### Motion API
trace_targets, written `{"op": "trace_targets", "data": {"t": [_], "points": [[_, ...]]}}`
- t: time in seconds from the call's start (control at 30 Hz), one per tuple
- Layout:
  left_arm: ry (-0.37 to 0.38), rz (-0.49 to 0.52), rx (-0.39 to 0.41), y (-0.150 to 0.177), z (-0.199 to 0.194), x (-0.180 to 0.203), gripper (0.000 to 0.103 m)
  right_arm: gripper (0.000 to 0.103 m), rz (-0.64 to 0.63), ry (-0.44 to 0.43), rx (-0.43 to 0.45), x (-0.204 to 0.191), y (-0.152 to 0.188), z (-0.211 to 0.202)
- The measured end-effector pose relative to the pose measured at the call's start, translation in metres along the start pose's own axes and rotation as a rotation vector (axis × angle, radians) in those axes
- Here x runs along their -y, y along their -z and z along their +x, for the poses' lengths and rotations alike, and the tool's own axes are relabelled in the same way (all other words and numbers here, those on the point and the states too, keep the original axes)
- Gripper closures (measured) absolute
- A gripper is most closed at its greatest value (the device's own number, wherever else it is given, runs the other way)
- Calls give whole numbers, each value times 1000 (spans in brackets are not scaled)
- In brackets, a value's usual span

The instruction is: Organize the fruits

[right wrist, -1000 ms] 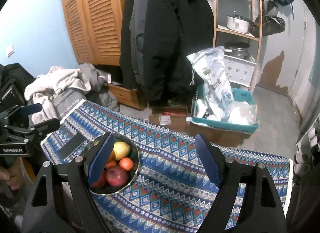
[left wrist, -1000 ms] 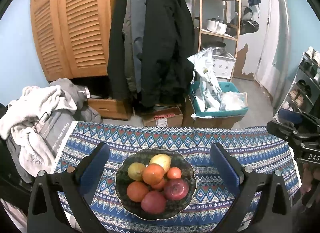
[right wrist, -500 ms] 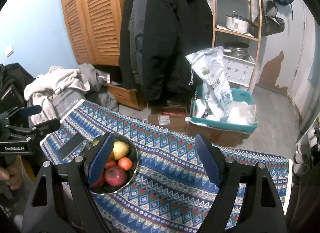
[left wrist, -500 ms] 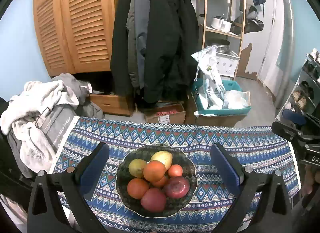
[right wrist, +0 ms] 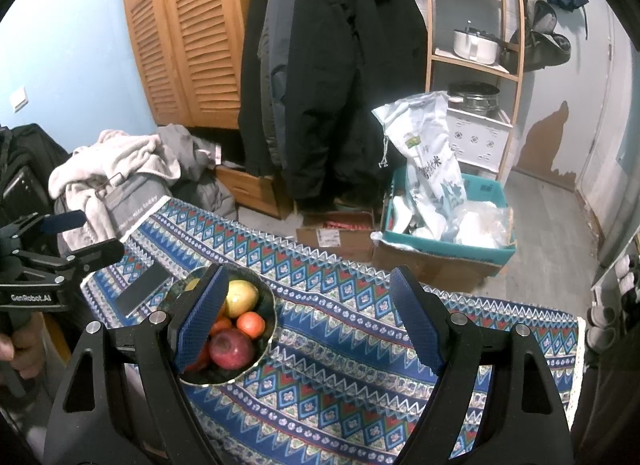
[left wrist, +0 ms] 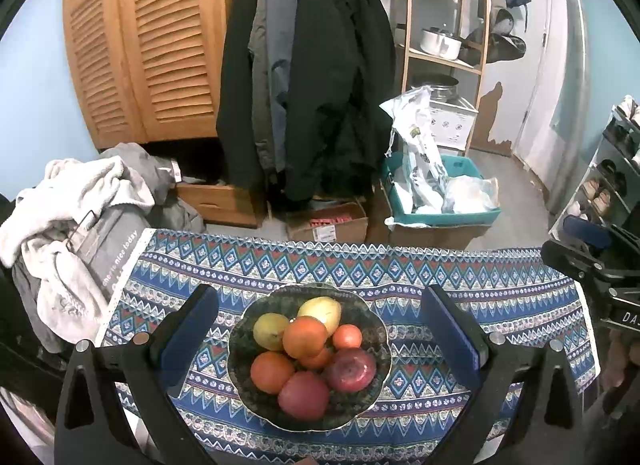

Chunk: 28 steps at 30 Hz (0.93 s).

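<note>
A dark scalloped bowl sits on the blue patterned tablecloth, heaped with fruit: yellow mangoes, oranges, a small tangerine and red pomegranates. My left gripper is open and empty, held above the bowl with a finger on each side. My right gripper is open and empty, above the cloth to the right of the bowl; its left finger hides part of the fruit. Each gripper shows in the other's view, the right gripper and the left gripper.
A dark flat phone-like slab lies on the cloth left of the bowl. Clothes are piled off the table's left end. Behind the table stand boxes, hanging coats, a wooden wardrobe and a shelf.
The left view has risen and pulled back slightly, so the bowl sits a little lower between its fingers. The right gripper has barely moved. Both stay open.
</note>
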<state>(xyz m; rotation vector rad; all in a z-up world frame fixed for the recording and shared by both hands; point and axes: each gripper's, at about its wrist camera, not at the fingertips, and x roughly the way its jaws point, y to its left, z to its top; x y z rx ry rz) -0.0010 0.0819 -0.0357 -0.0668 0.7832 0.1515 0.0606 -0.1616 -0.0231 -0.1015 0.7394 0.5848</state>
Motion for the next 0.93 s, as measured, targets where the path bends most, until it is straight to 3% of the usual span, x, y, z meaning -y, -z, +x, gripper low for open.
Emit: {"op": "trace_targets", "data": {"t": [0.93], "points": [[14, 10, -26, 1, 4, 3, 1, 21, 3, 1, -2, 5, 3, 0]]}}
